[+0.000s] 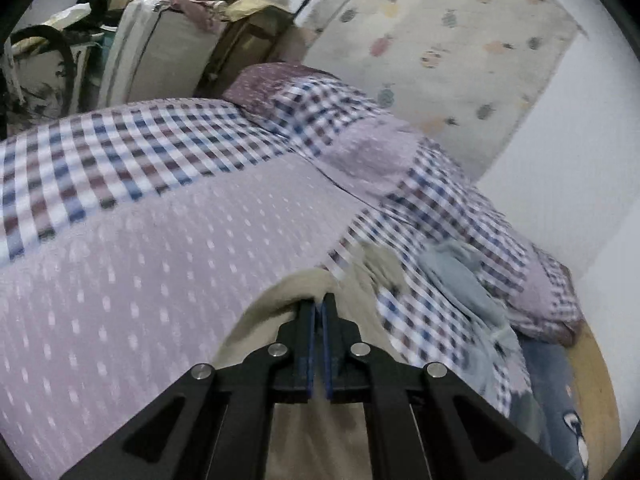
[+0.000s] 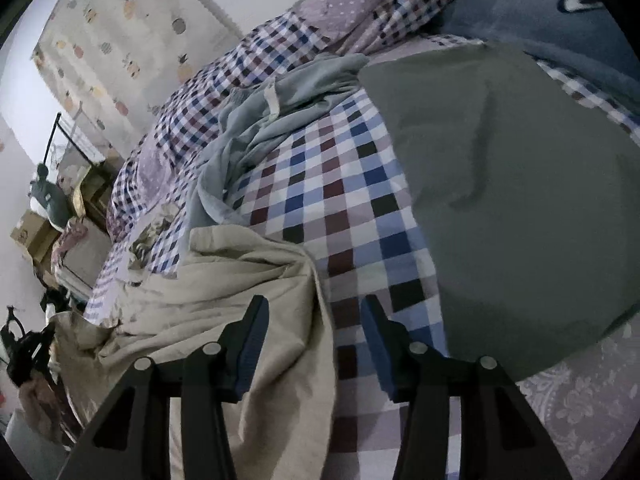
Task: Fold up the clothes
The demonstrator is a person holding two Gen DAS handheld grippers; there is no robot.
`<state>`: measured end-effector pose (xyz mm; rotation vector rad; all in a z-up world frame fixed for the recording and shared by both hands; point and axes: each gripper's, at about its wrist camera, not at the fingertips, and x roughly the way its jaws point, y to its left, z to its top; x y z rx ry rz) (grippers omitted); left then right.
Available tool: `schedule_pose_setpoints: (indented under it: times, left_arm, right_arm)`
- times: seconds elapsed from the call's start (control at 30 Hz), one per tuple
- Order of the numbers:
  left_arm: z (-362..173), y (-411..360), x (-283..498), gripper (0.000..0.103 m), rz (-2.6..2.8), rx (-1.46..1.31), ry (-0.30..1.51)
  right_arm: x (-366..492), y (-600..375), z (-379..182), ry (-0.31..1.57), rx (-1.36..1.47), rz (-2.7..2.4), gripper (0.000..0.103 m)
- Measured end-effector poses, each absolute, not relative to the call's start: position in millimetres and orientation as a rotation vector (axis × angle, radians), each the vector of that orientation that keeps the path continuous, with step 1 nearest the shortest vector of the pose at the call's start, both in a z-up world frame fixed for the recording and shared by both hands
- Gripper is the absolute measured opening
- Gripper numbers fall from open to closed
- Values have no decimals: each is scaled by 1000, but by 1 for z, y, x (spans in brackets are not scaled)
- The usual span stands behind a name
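The left gripper [image 1: 319, 308] is clamped shut on an edge of the beige garment [image 2: 248, 280], which lies rumpled on the checked bedspread [image 2: 340, 184]. The right gripper [image 2: 316, 320] is held wide apart, empty, poised over the beige garment's other edge. A fold of this piece is judged under way; a second hold seems called for. Beyond it, a grey-green cloth [image 2: 520, 200] lies flat

Matt beige cloth [image 2: 240, 280] is lying creased beside smooth grey-green fabric [image 2: 520, 200]; the checked bedcover [image 2: 340, 184] is looking like cotton, perhaps.
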<state>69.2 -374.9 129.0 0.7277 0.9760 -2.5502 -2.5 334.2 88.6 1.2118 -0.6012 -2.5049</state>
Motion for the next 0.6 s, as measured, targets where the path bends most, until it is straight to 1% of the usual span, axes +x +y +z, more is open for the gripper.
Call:
schedule_pose_setpoints:
  times: [0.17, 0.27, 0.33, 0.43, 0.53, 0.57, 0.6]
  left_arm:
    - [159, -396, -1, 1, -2496, 738, 811]
    - [190, -406, -39, 1, -2452, 667, 798]
    - [218, -410, -60, 1, -2433, 567, 788]
    - [252, -407, -83, 1, -2439, 402, 821]
    - [254, -389, -102, 2, -2472, 371, 798]
    - [247, -382, -112, 2, -2511, 401, 797]
    - [239, -378, -120, 5, -2535, 465, 791]
  right_arm:
    - [-7, 329, 85, -589, 1222, -2475, 52]
    - [-11, 323, 82, -571, 1229, -2454, 52]
    - [-13, 319, 81, -563, 1227, -2437, 52]
    - [-15, 314, 81, -543, 1215, -2414, 52]
    - [-16, 310, 79, -534, 1208, -2393, 52]
    - [-17, 308, 78, -531, 1210, -2386, 52]
    - [-17, 307, 78, -530, 1211, -2380, 52]
